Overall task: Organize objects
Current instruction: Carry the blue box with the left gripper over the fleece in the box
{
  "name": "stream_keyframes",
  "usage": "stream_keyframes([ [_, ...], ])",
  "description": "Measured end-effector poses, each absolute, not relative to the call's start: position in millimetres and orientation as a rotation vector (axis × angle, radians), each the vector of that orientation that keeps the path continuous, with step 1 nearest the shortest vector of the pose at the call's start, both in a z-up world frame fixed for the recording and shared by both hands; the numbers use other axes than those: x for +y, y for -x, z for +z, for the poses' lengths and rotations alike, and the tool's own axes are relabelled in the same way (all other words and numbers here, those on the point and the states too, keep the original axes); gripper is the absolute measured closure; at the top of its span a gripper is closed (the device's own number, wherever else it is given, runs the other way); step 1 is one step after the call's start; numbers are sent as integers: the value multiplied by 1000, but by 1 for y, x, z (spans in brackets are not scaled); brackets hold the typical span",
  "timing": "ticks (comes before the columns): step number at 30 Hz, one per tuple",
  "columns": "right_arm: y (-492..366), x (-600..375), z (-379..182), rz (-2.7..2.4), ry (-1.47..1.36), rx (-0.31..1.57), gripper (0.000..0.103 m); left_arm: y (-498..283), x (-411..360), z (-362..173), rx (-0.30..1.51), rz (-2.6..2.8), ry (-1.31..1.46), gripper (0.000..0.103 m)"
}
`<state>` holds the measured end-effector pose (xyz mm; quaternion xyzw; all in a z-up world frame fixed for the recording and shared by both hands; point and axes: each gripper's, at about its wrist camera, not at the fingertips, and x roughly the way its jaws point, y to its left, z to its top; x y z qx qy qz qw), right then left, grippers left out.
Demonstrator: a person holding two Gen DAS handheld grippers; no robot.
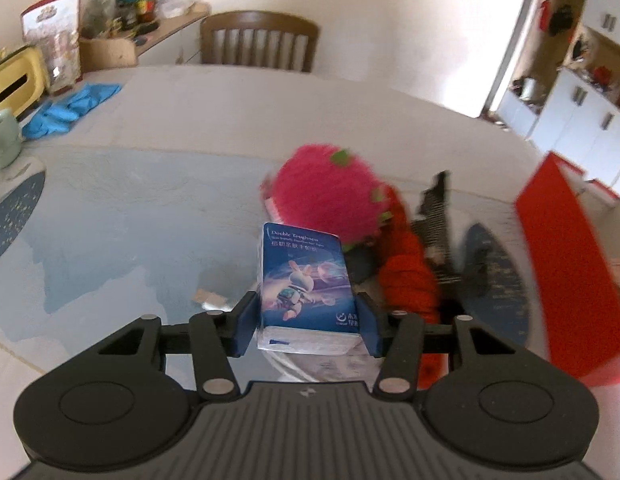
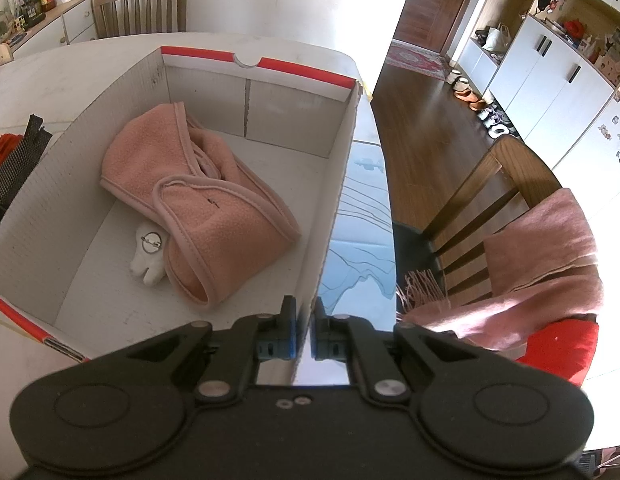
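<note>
Carrying the tissue pack (image 1: 307,286) over to the red-and-white box (image 2: 213,92) looks like the step in hand, and doing it well probably means lifting it clear of the box wall, setting it down on the bare floor of the box beside the pink fleece (image 2: 197,196) and not on top of it, and letting go only once it rests flat. The left gripper (image 1: 307,322) has its jaws apart by the width of the pack and clamped on its two sides near the lower end, holding it above the table (image 1: 157,216), with a fuzzy pink toy (image 1: 326,192) and a red knitted item (image 1: 410,276) just beyond. The right gripper (image 2: 303,334) has its jaws nearly together, pinching the near right wall of the box, which likely steadies it. A small white plush (image 2: 147,258) lies in the box, touching the fleece.
</note>
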<state>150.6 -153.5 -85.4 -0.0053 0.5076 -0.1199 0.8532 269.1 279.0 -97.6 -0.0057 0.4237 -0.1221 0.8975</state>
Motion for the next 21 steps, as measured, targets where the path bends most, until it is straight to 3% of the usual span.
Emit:
stream_keyframes([
  [21,-150,-153,-86,-233,10,1054,98,-227,128,-41,817,-704,-122,52],
])
